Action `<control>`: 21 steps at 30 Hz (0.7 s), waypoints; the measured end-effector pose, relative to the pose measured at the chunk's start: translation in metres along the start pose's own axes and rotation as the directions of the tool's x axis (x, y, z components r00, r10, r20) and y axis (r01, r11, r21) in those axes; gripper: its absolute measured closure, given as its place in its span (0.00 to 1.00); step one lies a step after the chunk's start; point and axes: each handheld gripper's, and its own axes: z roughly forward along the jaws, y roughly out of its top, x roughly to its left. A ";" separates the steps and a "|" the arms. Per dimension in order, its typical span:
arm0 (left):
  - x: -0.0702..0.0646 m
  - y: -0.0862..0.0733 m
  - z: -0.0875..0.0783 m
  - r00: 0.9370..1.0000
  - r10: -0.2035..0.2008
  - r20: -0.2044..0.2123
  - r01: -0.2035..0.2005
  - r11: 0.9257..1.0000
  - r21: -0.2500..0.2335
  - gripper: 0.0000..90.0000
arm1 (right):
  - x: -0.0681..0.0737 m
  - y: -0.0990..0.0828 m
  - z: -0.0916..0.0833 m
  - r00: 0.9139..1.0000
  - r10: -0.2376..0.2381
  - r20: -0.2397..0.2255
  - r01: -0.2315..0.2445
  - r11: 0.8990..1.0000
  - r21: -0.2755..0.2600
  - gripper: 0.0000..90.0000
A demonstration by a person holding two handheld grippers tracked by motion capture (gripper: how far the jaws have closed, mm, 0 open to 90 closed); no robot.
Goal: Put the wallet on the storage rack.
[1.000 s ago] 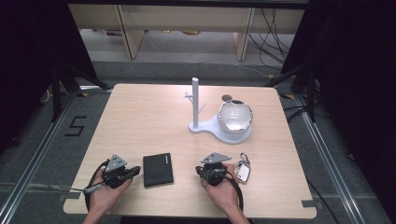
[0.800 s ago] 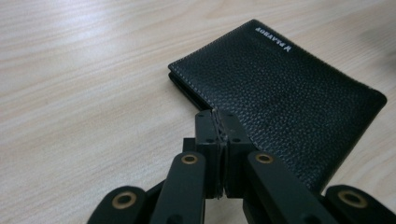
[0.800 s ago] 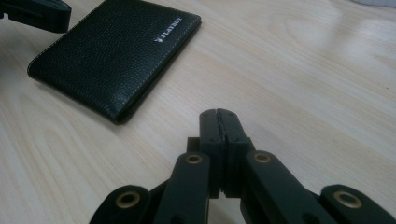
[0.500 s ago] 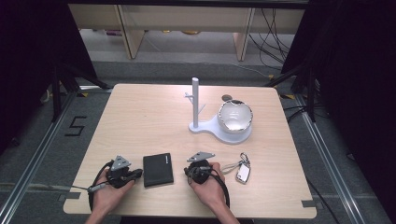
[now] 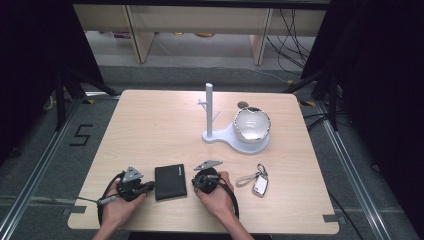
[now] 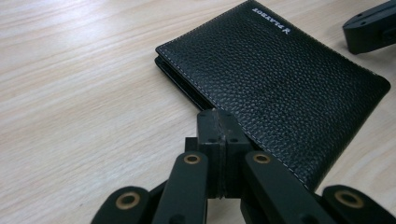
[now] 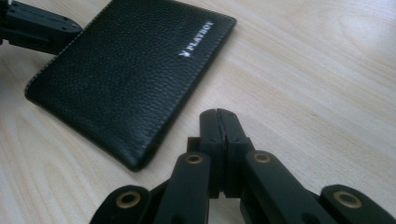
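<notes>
One black wallet (image 5: pixel 170 182) lies flat at the table's (image 5: pixel 150 130) near edge, between both grippers. Left gripper (image 6: pixel 218 122) and right gripper (image 7: pixel 218 120): jaws pressed together, holding nothing. The bowl's (image 5: pixel 252 125) contents cannot be made out. Keys (image 5: pixel 258 182) lie right of the right gripper, which has moved left toward the wallet.

Bright tabletop, dark surroundings, soft focus
</notes>
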 end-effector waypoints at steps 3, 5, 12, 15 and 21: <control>-0.005 0.003 0.003 1.000 0.027 0.012 -0.027 1.000 0.009 0.99 | 0.001 0.000 0.001 1.000 -0.014 -0.003 0.014 1.000 0.002 1.00; -0.008 0.005 0.005 0.999 0.038 0.023 -0.038 0.999 0.012 0.99 | 0.002 0.000 0.000 1.000 -0.004 -0.003 0.004 1.000 0.006 1.00; -0.012 0.009 0.010 1.000 0.023 0.020 -0.022 1.000 -0.007 0.99 | -0.001 0.000 -0.003 1.000 -0.001 -0.001 0.001 1.000 0.019 0.99; -0.010 0.010 0.011 0.999 0.026 0.028 -0.026 1.000 0.000 0.99 | -0.003 0.002 -0.004 1.000 0.011 -0.002 -0.011 1.000 0.027 0.96; -0.007 0.011 0.003 1.000 -0.013 0.006 0.013 0.999 -0.051 0.95 | -0.016 0.014 -0.011 0.990 0.139 -0.013 -0.139 0.990 0.001 0.84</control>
